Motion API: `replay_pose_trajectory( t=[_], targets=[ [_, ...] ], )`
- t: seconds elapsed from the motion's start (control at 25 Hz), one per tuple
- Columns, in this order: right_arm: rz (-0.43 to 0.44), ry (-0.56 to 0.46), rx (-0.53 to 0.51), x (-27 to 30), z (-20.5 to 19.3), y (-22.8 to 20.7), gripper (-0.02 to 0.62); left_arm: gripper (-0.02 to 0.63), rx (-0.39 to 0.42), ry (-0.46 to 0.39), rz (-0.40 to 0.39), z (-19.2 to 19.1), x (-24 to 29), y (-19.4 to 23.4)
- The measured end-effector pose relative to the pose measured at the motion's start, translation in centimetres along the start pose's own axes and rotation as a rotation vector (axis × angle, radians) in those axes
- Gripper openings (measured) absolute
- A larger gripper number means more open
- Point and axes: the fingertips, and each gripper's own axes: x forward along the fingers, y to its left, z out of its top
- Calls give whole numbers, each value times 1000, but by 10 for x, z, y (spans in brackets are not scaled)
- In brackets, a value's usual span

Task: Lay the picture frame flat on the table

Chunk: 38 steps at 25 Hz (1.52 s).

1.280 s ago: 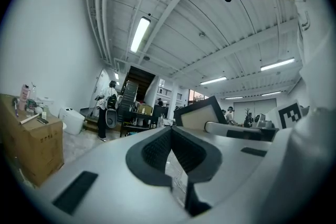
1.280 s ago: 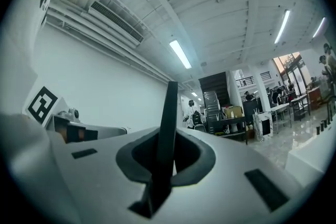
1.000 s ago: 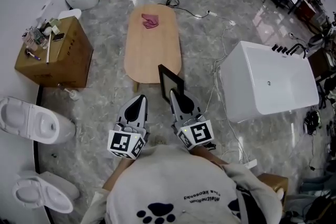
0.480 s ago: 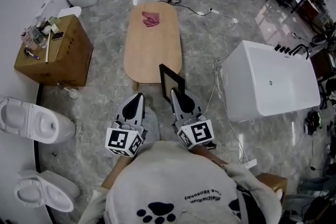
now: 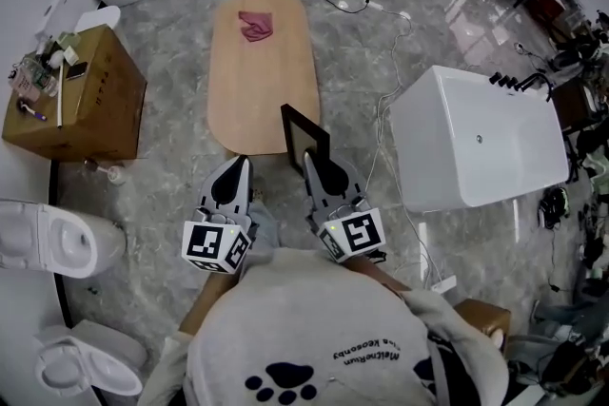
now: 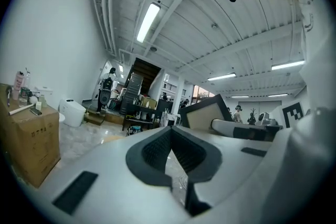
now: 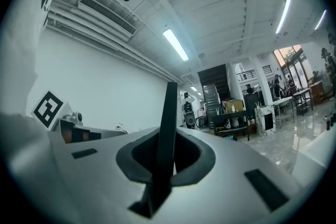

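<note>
A black picture frame (image 5: 304,139) with a pale insert stands upright in the air, held over the near end of the oval wooden table (image 5: 262,62). My right gripper (image 5: 319,168) is shut on the frame's lower edge. Its own view shows the frame (image 7: 167,134) edge-on as a dark strip rising between the jaws. My left gripper (image 5: 232,178) is shut and holds nothing, floating beside the right one above the floor, short of the table. In the left gripper view the frame (image 6: 207,115) appears at right, with the closed left gripper (image 6: 171,134) below.
A pink cloth (image 5: 253,26) lies at the table's far end. A cardboard box (image 5: 71,95) with small items stands left, toilets (image 5: 52,238) nearer left. A white bathtub (image 5: 471,143) sits right, with cables (image 5: 381,124) on the marble floor between it and the table.
The view has shifted: table and floor slid left and down a little as the person moved closer. Both grippers kept their pose, the frame still upright in the right one.
</note>
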Motion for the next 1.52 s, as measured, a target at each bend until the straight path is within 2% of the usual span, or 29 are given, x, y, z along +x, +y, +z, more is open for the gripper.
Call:
replay_pose_trajectory(
  t=[0.28,0.56,0.76,0.96,1.2,1.52],
  targets=[
    [-9,19,13,87,-8,-10,31,9,-27,50,-6,4,55,78],
    [-100,12,1,146,-3,-40,31,9,-26,99,-63,11,114,137],
    [-192,14,2,160,-7,-66,31,9,-29,134,-155,3,149,141],
    [-219,39,1,168,-14,-75,31,9,-38,140,-212,2,168,137],
    [-199,75,10,185,-28,-75,31,9,-65,143,-211,-5,178,150],
    [-133,145,-3,197,-42,-77,31,9,-115,162,-159,-25,179,156]
  ],
)
